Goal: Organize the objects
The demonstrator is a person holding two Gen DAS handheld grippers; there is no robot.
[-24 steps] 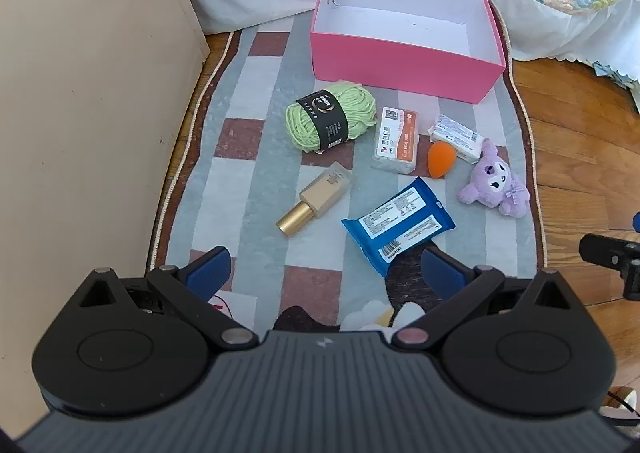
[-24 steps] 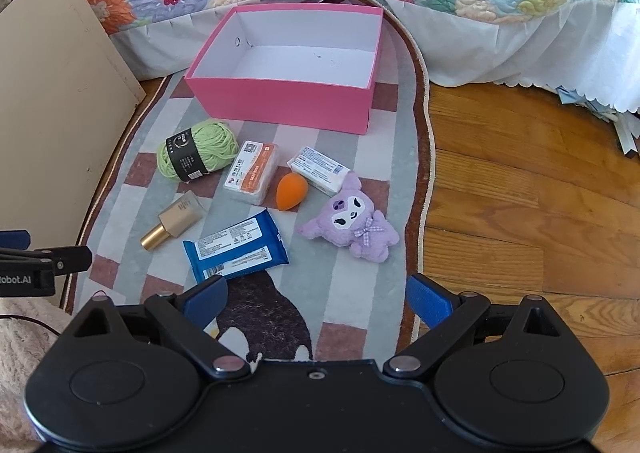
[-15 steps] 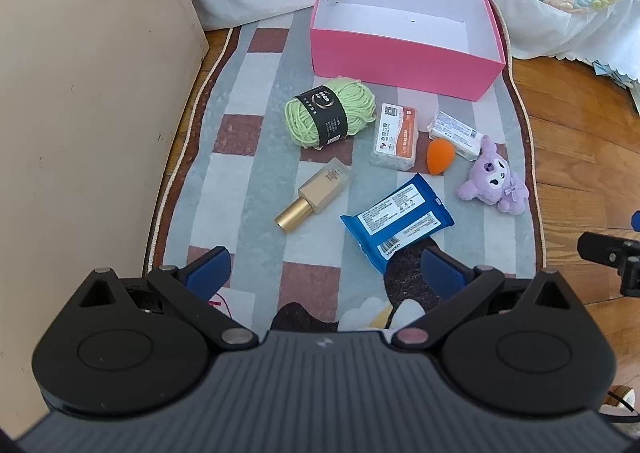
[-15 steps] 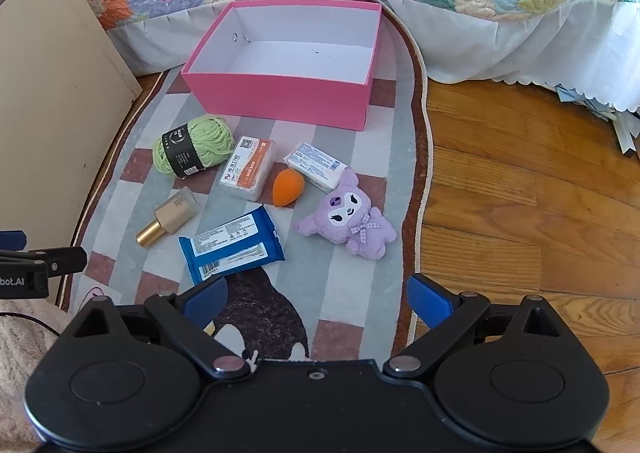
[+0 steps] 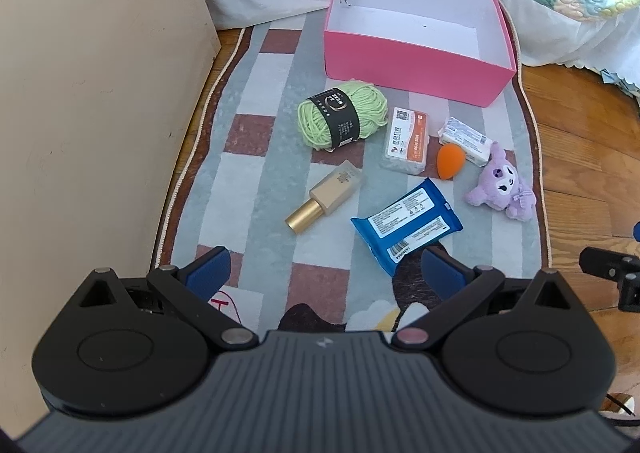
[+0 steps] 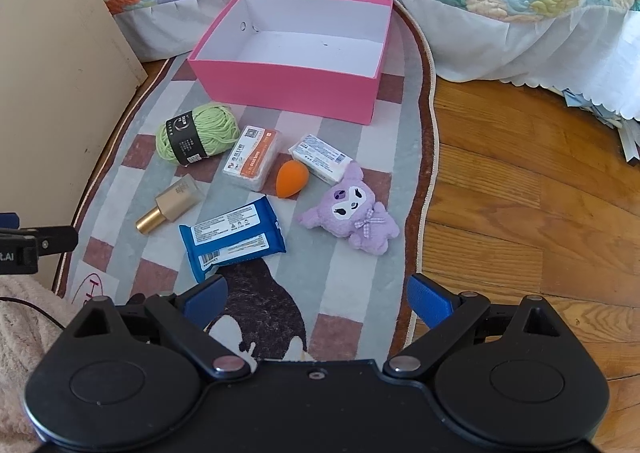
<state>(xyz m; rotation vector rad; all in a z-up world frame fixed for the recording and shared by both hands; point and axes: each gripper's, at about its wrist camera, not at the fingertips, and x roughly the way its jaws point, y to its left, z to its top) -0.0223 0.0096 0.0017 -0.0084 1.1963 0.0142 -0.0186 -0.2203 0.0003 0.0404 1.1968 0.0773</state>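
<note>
Already spread wide and empty, the left tongs (image 5: 324, 271) hover low over the rug (image 5: 256, 181), and from this wrist view the blue wipes pack (image 5: 406, 227) lies just ahead of their right finger, its long axis running diagonally up to the right. Beyond it and to the left rests the gold-capped bottle (image 5: 326, 195), then the green yarn (image 5: 342, 119), with the empty pink box (image 5: 412, 65) farthest ahead

From the right wrist view, the right tongs (image 6: 316, 299) are likewise agape and hold nothing. The blue wipes pack (image 6: 232, 239) sits just ahead of their left finger, the purple plush (image 6: 354, 213) ahead near centre, slightly right. Judging by this, the plush suits the right hand, the bottle the left, and the pack is near both
</note>
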